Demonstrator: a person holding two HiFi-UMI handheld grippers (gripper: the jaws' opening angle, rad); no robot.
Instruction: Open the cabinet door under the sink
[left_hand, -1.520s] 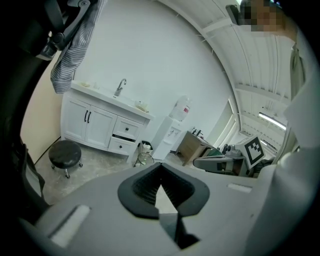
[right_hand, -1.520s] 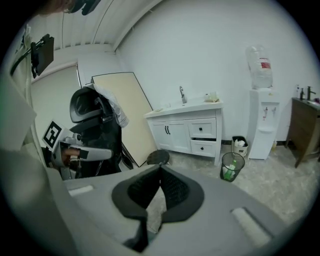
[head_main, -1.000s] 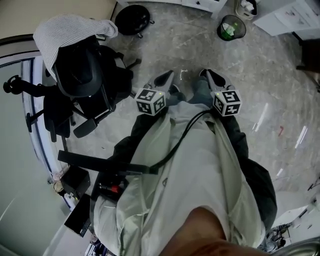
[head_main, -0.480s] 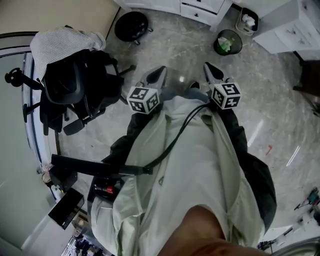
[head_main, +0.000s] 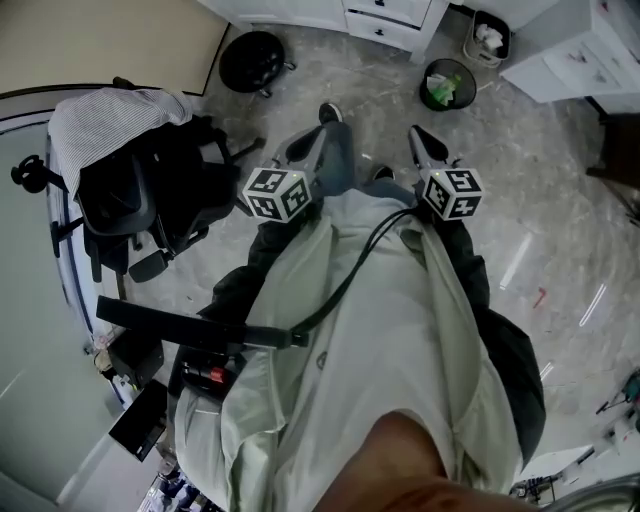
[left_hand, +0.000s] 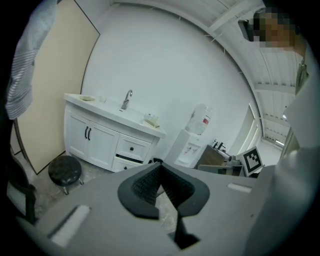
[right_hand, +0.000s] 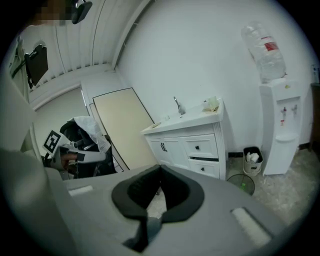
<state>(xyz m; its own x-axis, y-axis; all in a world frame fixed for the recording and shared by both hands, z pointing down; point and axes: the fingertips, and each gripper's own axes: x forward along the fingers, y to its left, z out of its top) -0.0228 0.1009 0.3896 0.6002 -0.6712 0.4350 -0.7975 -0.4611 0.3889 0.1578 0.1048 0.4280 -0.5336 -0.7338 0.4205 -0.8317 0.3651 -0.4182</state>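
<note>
Well ahead of left gripper (left_hand: 159, 168) and right gripper (right_hand: 160, 170) — jaws together, empty — closed cabinet door (left_hand: 98, 144) under sink (left_hand: 118, 111).

Marbled grey floor (head_main: 570, 190) carries a black stool (head_main: 251, 60); mesh bin (head_main: 447, 84); office chair (head_main: 150, 205); white sink cabinet (head_main: 300, 12).

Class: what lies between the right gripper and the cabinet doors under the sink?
Only bare marbled floor separates right gripper and cabinet doors, as the head view shows; stool and bin stand aside.

White cabinet door (left_hand: 101, 145), shut and upright, under the sink (left_hand: 118, 113)
</note>
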